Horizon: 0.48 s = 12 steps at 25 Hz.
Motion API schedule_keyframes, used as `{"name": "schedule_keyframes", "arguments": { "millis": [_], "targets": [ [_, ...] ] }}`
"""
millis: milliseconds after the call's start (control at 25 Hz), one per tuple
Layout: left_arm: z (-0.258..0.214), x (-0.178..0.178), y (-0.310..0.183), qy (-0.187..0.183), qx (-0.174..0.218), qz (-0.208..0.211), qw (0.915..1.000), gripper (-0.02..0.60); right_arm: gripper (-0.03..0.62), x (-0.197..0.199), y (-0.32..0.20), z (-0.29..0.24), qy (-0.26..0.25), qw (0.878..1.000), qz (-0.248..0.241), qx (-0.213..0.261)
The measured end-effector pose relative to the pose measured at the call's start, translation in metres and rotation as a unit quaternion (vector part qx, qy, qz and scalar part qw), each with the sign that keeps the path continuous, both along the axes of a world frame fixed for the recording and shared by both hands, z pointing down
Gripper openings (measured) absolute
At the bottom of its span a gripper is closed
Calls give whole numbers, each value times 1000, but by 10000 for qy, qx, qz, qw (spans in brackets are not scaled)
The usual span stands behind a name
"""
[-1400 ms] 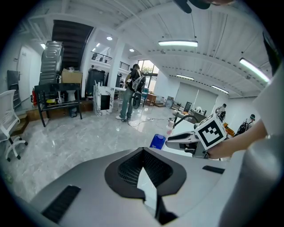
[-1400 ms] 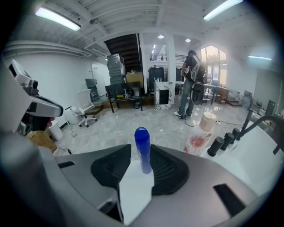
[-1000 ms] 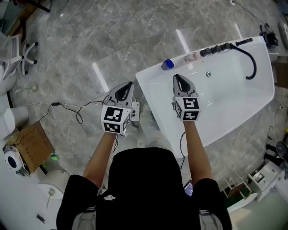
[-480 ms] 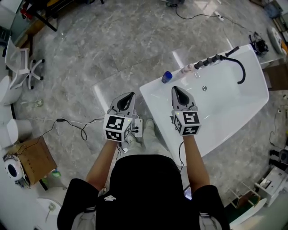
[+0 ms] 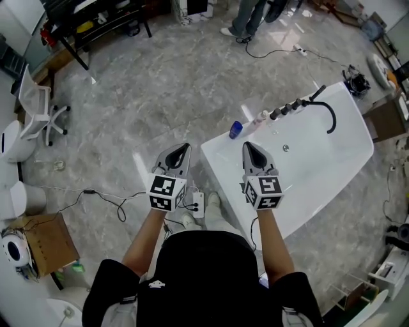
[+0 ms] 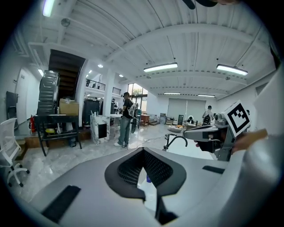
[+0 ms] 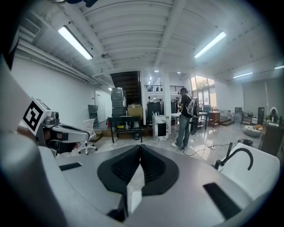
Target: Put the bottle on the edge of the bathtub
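Note:
The bottle [image 5: 238, 128] has a blue cap and a pale body, and it lies on the near-left rim of the white bathtub [image 5: 216, 158], beside the black tap knobs [image 5: 287, 107]. My left gripper [image 5: 181, 152] is over the floor just left of the tub with its jaws together and empty. My right gripper [image 5: 250, 149] hovers over the tub's near corner, short of the bottle, also shut on nothing. In the left gripper view a sliver of the blue cap [image 6: 148, 178] shows below the closed jaw tips.
A black curved spout [image 5: 327, 114] arches over the tub. On the marble floor lie cables [image 5: 102, 199] and a white power strip [image 5: 199, 203]. A white chair [image 5: 39, 102] and a cardboard box [image 5: 46, 246] stand at left. A person's legs [image 5: 246, 16] stand far back.
The head view has tipped up and drawn back, so the tub and bottle look smaller and more floor shows. Both grippers keep their places in front of me, empty.

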State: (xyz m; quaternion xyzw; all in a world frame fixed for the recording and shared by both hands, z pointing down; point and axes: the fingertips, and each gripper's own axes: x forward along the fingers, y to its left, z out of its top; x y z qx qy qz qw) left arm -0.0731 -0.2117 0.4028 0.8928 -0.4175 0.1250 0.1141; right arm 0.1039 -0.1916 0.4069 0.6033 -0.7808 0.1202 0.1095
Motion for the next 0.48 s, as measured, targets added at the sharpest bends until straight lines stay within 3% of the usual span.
{"name": "schedule_keyframes", "arguments": {
  "millis": [480],
  "targets": [
    [-65,1,22,254,602,100,9978,12,23,-29,21,-61,-17,9987,-216,463]
  ]
}}
